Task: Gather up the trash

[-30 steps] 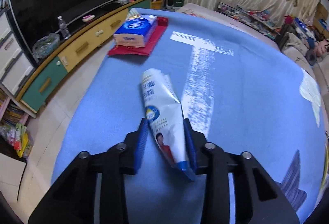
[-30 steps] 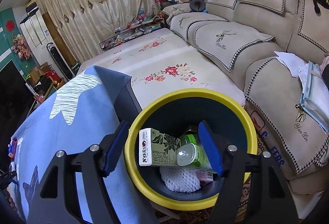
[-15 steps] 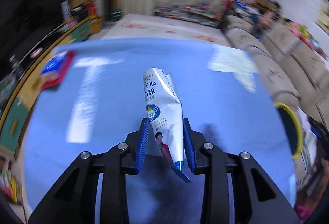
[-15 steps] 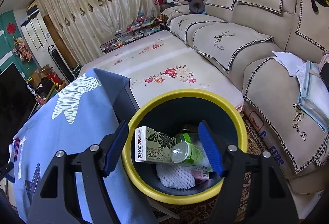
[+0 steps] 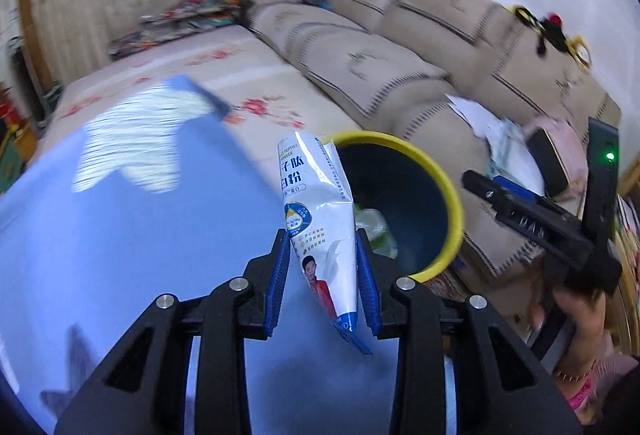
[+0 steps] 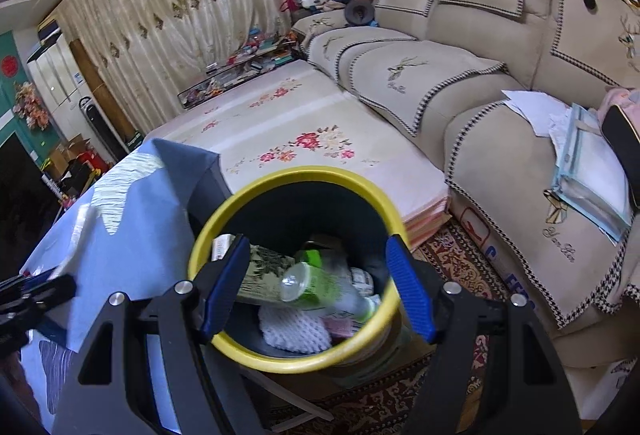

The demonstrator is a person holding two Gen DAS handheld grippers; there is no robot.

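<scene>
My left gripper (image 5: 323, 275) is shut on a white and blue powder pouch (image 5: 316, 211) and holds it upright over the blue table's right edge, just left of the yellow-rimmed dark bin (image 5: 448, 195). My right gripper (image 6: 316, 287) is open and empty, hovering above the bin (image 6: 200, 235). Inside the bin lie a green plastic bottle (image 6: 316, 285), a green carton (image 6: 264, 267) and a white foam net (image 6: 292, 329). The right gripper also shows in the left wrist view (image 5: 532, 211), beyond the bin.
A blue cloth-covered table (image 5: 120, 235) lies left of the bin. A beige sofa (image 6: 500, 83) with papers (image 6: 592, 155) stands to the right. A floral mat (image 6: 304, 123) and patterned rug (image 6: 460, 263) cover the floor around the bin.
My left gripper has swung right with the pouch, from over the table's middle to beside the bin. My right gripper has drifted slightly over the bin, still open.
</scene>
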